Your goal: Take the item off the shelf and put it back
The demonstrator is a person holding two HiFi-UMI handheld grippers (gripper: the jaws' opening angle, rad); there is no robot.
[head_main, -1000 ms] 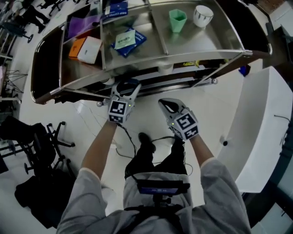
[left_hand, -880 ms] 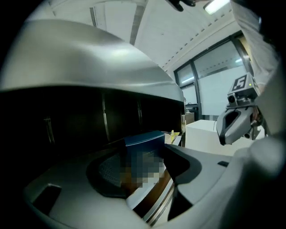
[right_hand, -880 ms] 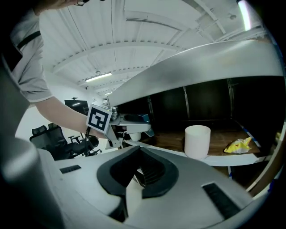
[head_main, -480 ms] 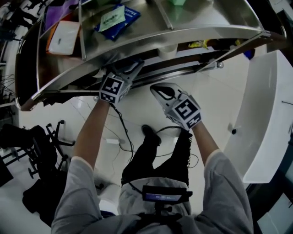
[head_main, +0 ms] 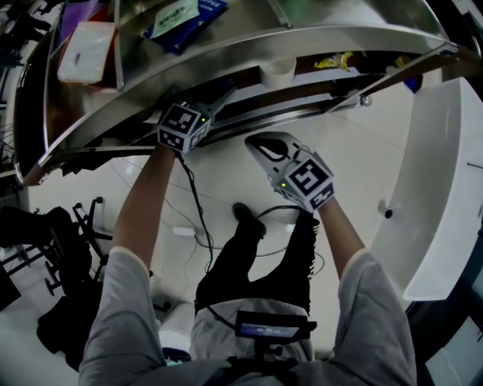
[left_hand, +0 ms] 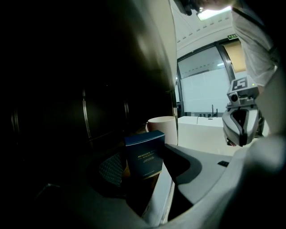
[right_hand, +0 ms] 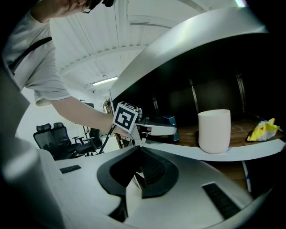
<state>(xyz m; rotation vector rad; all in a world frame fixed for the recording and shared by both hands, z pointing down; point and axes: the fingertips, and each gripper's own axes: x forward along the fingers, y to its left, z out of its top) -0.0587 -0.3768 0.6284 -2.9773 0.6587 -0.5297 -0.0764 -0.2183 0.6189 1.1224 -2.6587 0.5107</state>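
A dark blue box (left_hand: 144, 153) with gold print stands upright between the jaws of my left gripper (left_hand: 142, 172), which is shut on it at the front edge of the dim lower shelf (right_hand: 250, 150). In the head view the left gripper (head_main: 198, 114) reaches under the rim of the steel top shelf (head_main: 317, 41), its tips hidden there. A white cup (left_hand: 161, 129) stands just behind and to the right of the box. My right gripper (head_main: 266, 145) hangs in front of the shelf, jaws together and empty.
A yellow packet (right_hand: 263, 129) lies on the lower shelf right of the cup (right_hand: 214, 131). On the top shelf are a blue packet (head_main: 177, 19) and a white-and-orange box (head_main: 87, 51). A white counter (head_main: 438, 188) runs along the right; office chairs (head_main: 45, 241) stand at the left.
My left gripper has moved forward from in front of the shelf to under the top shelf's rim. The view has closed in on the shelf. The right gripper has barely moved.
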